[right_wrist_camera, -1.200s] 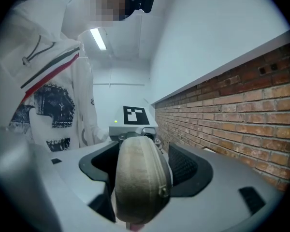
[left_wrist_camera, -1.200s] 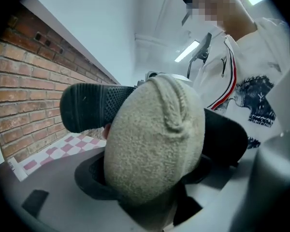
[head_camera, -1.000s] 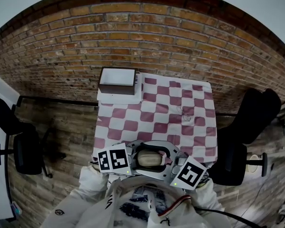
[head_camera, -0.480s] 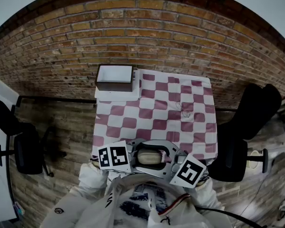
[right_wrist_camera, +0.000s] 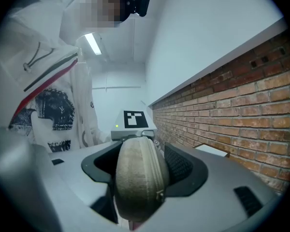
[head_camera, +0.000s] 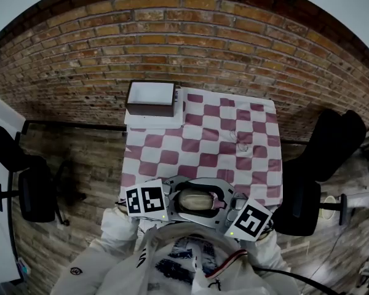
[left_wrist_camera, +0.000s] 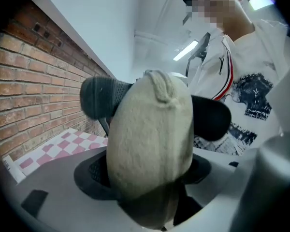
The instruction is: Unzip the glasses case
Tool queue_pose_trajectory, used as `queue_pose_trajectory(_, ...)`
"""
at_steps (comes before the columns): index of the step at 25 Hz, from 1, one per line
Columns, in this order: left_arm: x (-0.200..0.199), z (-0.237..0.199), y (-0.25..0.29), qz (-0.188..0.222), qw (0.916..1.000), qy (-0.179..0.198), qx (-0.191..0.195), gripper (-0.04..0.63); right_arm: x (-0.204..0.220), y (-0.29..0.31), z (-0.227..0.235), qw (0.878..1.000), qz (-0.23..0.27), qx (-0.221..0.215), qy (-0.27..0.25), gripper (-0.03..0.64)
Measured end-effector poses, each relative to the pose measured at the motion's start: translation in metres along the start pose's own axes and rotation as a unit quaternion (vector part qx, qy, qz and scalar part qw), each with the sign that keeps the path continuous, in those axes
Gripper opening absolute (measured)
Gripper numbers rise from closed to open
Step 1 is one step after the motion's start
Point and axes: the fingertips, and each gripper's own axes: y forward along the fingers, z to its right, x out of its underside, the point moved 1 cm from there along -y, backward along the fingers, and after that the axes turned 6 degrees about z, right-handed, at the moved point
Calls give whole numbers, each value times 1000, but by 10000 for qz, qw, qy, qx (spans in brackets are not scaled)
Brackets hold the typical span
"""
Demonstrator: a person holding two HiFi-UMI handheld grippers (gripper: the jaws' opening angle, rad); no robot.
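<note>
In the head view my left tool (head_camera: 174, 203) is covering one end of the glasses case (head_camera: 195, 201), and its zip is showing too small to follow. In the left gripper view the case is blurring up close, its lower end going dark at the picture's bottom edge. A tiny thing (head_camera: 240, 143) on the desk (head_camera: 200, 134) is looking too small to name.

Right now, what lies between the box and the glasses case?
Only bare checkered tablecloth lies between the box and the glasses case, seen in the head view.
</note>
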Motion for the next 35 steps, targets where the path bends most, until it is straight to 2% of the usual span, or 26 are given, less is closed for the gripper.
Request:
queue_pose_trajectory(2,6,-5,-3,-63,9999,23,-157,333,-12,-2,7,9990,389,162,152,288)
queue_pose_trajectory(4,8,-8,-7,61,9996,-32,-282,333,-16,-6,12,9981,514,245,220,288)
queue_pose_trajectory(9,0,-11,-15,671,9966,-279,-383,334,-18,-13,20,9967,602,400,358,288)
queue_pose_trajectory(15,-8,-16,-23,1167,9908,-398,-559,339,-7,-26,29,9959,573,501,496,288)
queue_pose_trajectory(20,-20,-16,-37,1886,9781,-707,-519,348,-8,-32,35,9920,797,572,799,288)
queue_pose_trajectory(24,-26,-19,-42,2163,9703,-815,-713,382,-7,-36,39,9862,1034,604,1140,288)
queue_pose_trajectory(28,-36,-21,-47,2704,9540,-1054,-756,385,-7,-37,41,9836,1128,661,1240,288)
queue_pose_trajectory(35,-40,-18,-37,2919,9462,-1150,-787,385,-10,-40,41,9794,1363,766,1275,288)
